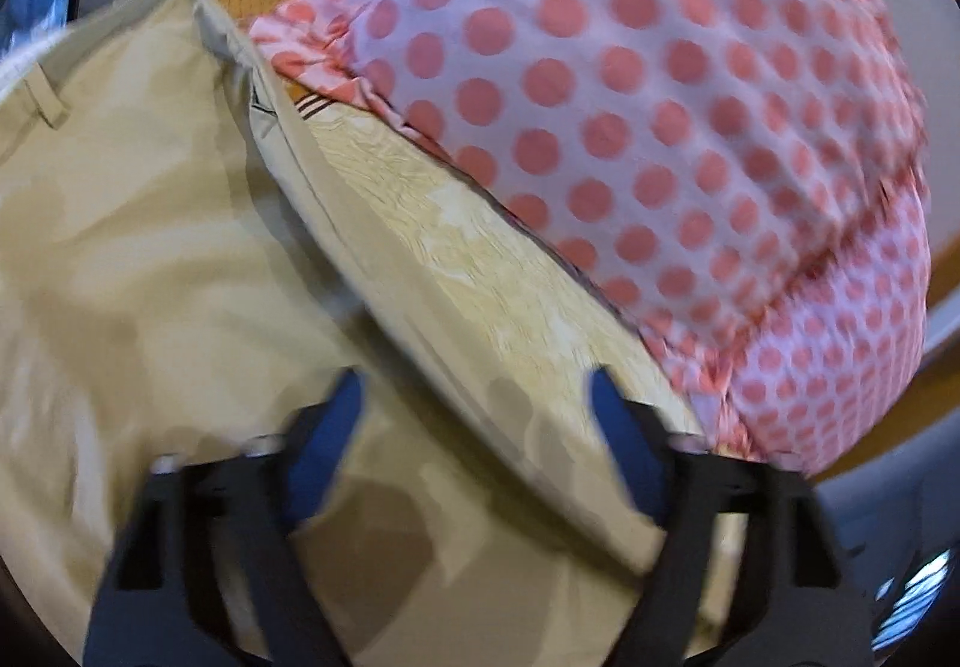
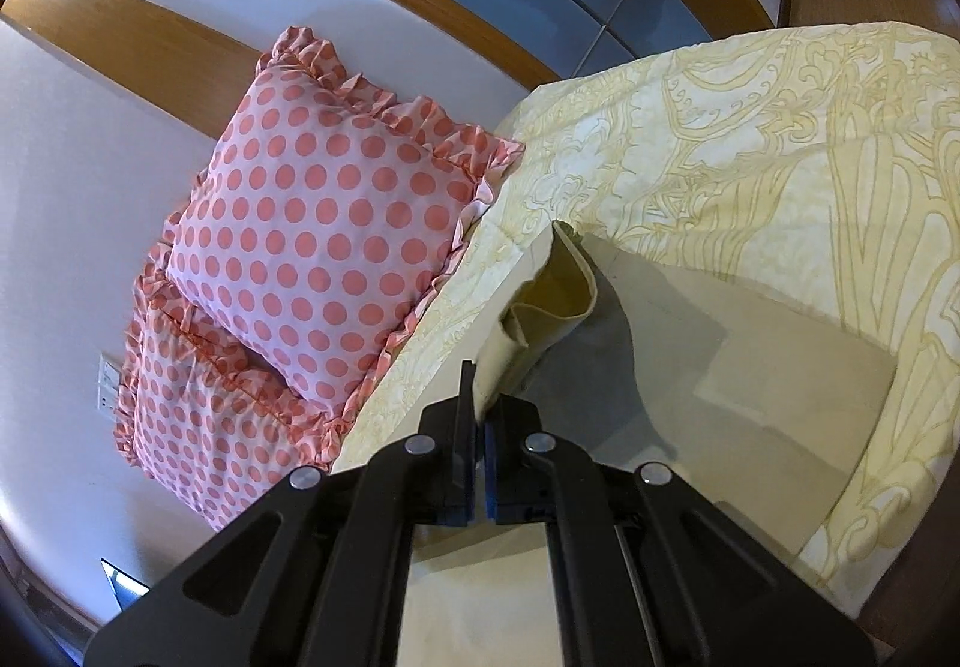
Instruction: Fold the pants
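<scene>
The beige pants (image 1: 138, 247) lie spread on the bed and fill the left of the blurred left wrist view, with a belt loop at the far left. My left gripper (image 1: 477, 397) is open and empty just above the pants, over their right edge. In the right wrist view my right gripper (image 2: 480, 415) is shut on a folded-up edge of the pants (image 2: 540, 301), lifting it; the rest of the pants (image 2: 750, 379) lie flat to the right.
A cream patterned bedsheet (image 2: 750, 127) covers the bed. Two pink polka-dot pillows (image 2: 318, 223) lie at the bed's head, close on the right in the left wrist view (image 1: 660, 97). A wooden headboard (image 2: 150, 43) and a white wall stand behind.
</scene>
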### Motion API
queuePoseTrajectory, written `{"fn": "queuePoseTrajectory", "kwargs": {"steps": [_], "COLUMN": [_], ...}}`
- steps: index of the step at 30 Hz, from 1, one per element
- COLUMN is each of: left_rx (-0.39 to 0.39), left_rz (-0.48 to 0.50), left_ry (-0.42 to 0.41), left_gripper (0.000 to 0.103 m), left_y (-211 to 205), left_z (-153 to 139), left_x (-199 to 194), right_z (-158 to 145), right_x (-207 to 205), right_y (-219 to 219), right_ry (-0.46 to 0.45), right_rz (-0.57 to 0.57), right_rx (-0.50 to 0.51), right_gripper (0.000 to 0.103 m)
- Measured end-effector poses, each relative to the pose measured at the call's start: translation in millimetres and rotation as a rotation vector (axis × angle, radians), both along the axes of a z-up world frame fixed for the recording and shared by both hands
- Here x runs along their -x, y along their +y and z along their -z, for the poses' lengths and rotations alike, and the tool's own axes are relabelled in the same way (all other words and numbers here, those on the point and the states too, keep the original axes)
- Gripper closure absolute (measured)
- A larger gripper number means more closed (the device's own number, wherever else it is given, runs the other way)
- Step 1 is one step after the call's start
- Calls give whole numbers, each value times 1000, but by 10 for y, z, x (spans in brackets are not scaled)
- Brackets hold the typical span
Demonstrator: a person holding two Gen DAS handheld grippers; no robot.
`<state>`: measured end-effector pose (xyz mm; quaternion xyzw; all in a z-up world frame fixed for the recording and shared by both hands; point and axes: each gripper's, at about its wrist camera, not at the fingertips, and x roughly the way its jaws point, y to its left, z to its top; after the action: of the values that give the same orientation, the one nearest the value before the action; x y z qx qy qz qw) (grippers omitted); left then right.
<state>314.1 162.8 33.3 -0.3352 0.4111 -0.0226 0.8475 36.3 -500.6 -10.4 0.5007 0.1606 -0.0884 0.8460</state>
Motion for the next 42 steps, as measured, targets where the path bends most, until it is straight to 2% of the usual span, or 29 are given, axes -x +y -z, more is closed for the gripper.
{"fn": "queuePoseTrajectory", "kwargs": {"steps": [1,2,3,4,5,8,10,12,15,18,24,32,39,40,42], "left_rx": [48,80,99,96,66,-74,-127,-180,-251,-257,-236,-234,-259,-273,-287], "left_rz": [-22,-45,-66,-68,-62,-28,-5,7,19,21,0,21,72,76,80], "left_ry": [5,3,0,-11,-38,-143,-220,-253,-278,-233,-182,-177,-170,-175,-190], "left_gripper": [69,90,96,97,98,98,98,94,92,93,93,96,97,96,88], "left_y": [90,167,233,253,247,165,145,126,82,31,6,51,85,71,65], "left_z": [63,106,127,112,50,-279,-496,-596,-562,-318,8,102,213,207,198], "left_x": [-60,-73,-39,16,112,592,1089,1497,2227,2677,3025,3186,3220,3235,3277], "right_z": [-1,1,1,-2,-15,-72,-95,-80,1,120,276,291,288,287,276], "right_x": [-1,-4,-2,4,19,88,187,259,344,397,455,589,630,647,716], "right_y": [9,-3,0,-4,-12,-6,-46,-94,-170,-222,-276,-228,-145,-145,-163], "right_ry": [0,1,-1,-3,-6,-9,-7,2,37,90,160,196,249,254,236], "right_rz": [2,-2,-5,-9,-10,7,27,41,52,59,60,76,80,87,97], "right_rx": [1,5,8,9,16,51,75,74,74,71,67,97,173,176,152], "right_gripper": [101,101,101,101,101,101,101,101,101,101,101,101,101,100,87]}}
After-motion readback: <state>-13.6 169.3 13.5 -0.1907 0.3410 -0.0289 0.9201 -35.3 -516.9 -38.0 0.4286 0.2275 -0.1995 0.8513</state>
